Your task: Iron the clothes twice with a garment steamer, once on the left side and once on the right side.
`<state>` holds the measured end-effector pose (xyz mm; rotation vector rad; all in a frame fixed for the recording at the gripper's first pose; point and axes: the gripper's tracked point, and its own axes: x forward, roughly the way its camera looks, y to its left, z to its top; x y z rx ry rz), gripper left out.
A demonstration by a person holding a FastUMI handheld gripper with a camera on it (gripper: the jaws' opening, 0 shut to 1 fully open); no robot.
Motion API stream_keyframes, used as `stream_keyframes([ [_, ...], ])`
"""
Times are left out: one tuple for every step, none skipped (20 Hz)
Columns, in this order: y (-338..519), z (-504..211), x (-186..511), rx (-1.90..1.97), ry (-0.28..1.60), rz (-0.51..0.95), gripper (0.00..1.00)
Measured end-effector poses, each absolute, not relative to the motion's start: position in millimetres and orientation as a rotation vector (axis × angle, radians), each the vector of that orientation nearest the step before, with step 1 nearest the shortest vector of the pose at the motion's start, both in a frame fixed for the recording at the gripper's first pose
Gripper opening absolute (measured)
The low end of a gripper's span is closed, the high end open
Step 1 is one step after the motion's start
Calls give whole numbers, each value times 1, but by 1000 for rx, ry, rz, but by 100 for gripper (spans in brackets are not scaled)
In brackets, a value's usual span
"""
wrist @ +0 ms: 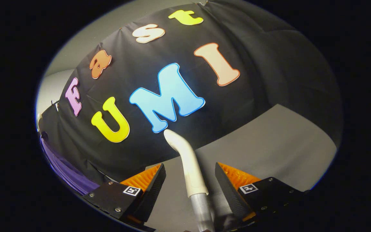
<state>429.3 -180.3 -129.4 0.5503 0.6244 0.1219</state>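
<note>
The gripper [190, 180] has its jaws wide apart, touching nothing. Between them rises the steamer [190, 164], its white nozzle reaching beyond the fingers over the grey worktop [269, 151]. Further left hangs purple cloth [66, 174].

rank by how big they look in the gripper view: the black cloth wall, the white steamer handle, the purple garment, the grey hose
1. black cloth wall
2. white steamer handle, lying in the open gap between the gripper fingers, untouched
3. purple garment, partly hidden
4. grey hose, partly cut off

The handle's nearness makes 2 and 3 unsure.
</note>
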Motion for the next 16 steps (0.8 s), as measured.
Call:
stream_keyframes([
  [-181,-131,429,575,645,133,95],
  [-180,-133,430,602,666,148,95],
  [-178,-137,432,629,690,160,95],
  [-176,-142,434,656,713,172,95],
  [-175,-143,431,688,732,185,95],
  [-173,-143,432,727,747,199,95],
  [-169,-146,433,781,767,216,95],
  [-165,-150,434,832,795,229,95],
  [-163,-154,436,865,816,238,95],
  [-161,-158,438,877,833,242,94],
  [-160,-162,440,881,845,244,94],
  [-158,-165,441,894,858,254,93],
  [-153,-163,442,916,874,271,93],
  [-148,-163,442,937,888,287,93],
  [-145,-164,441,959,900,303,92],
  [-140,-166,443,976,916,315,89],
])
